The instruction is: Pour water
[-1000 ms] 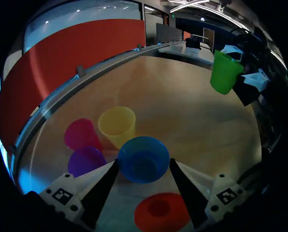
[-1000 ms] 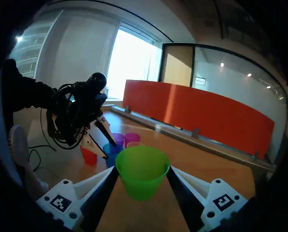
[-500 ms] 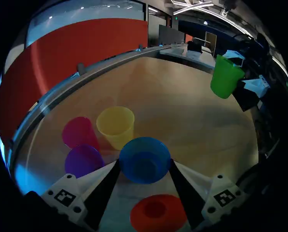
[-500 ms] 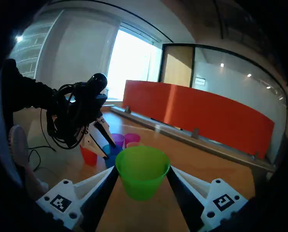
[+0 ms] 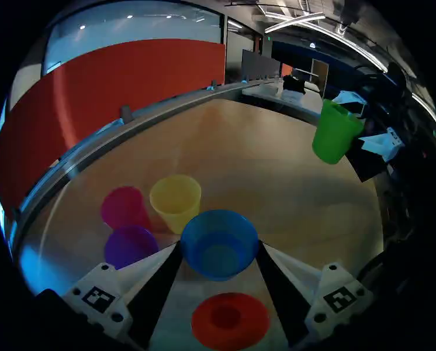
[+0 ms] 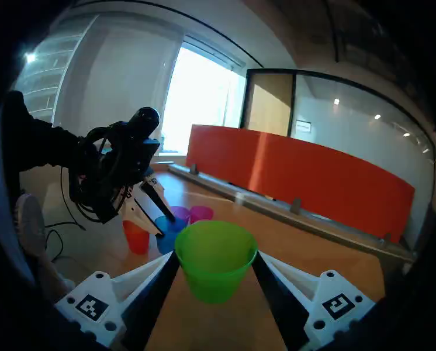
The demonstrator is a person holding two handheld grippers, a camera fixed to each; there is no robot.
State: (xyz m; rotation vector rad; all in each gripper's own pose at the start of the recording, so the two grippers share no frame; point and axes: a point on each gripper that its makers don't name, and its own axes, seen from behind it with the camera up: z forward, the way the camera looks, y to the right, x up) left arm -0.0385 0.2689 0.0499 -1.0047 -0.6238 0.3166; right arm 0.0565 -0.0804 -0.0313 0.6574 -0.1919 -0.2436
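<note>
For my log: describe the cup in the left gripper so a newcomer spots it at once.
On the long wooden table beside the orange partition, several coloured cups stand in a group. The blue cup is between the left gripper's fingers, just in front of the yellow cup. It is the only blue one, and the only one of that group being gripped.

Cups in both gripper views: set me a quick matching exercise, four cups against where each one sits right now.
Cups:
1. blue cup
2. green cup
3. red cup
4. yellow cup

Places:
A. between the right gripper fingers
B. on the table, beside the pink cup
C. between the left gripper fingers
D. on the table, ungripped, lowest in the left gripper view

Pairs: 1-C, 2-A, 3-D, 4-B
</note>
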